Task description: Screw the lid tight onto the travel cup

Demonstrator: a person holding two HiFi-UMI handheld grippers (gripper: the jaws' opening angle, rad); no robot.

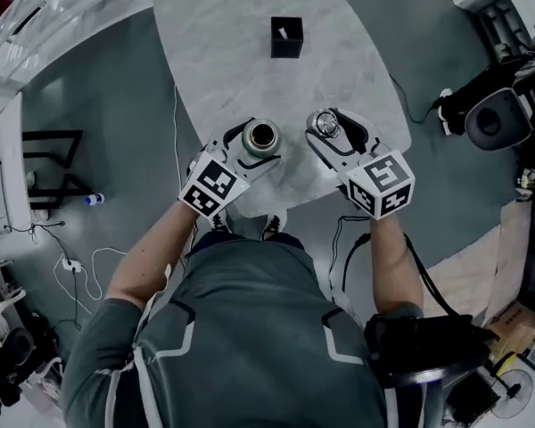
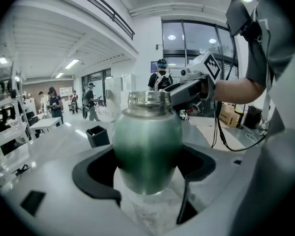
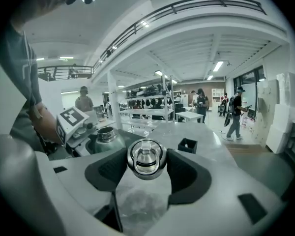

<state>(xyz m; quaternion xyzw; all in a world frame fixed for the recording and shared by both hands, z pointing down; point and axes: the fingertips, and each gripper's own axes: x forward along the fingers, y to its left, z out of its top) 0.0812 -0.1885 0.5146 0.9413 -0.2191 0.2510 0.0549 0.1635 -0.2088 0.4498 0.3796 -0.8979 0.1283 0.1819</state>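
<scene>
A green metal travel cup (image 1: 260,136) with an open steel mouth stands upright between the jaws of my left gripper (image 1: 252,147), held above the table's near edge. In the left gripper view the cup (image 2: 146,146) fills the space between the black pads (image 2: 96,168). My right gripper (image 1: 332,134) is shut on the round silver lid (image 1: 325,125), close to the right of the cup and apart from it. In the right gripper view the lid (image 3: 146,159), with its ring handle facing the camera, sits between the pads, and the cup (image 3: 105,139) shows to the left.
The oval marble table (image 1: 250,52) lies below both grippers. A small black open box (image 1: 286,37) stands on it farther off. White cables (image 1: 80,270) lie on the floor at the left and dark equipment (image 1: 490,119) sits at the right. People stand far off in the hall.
</scene>
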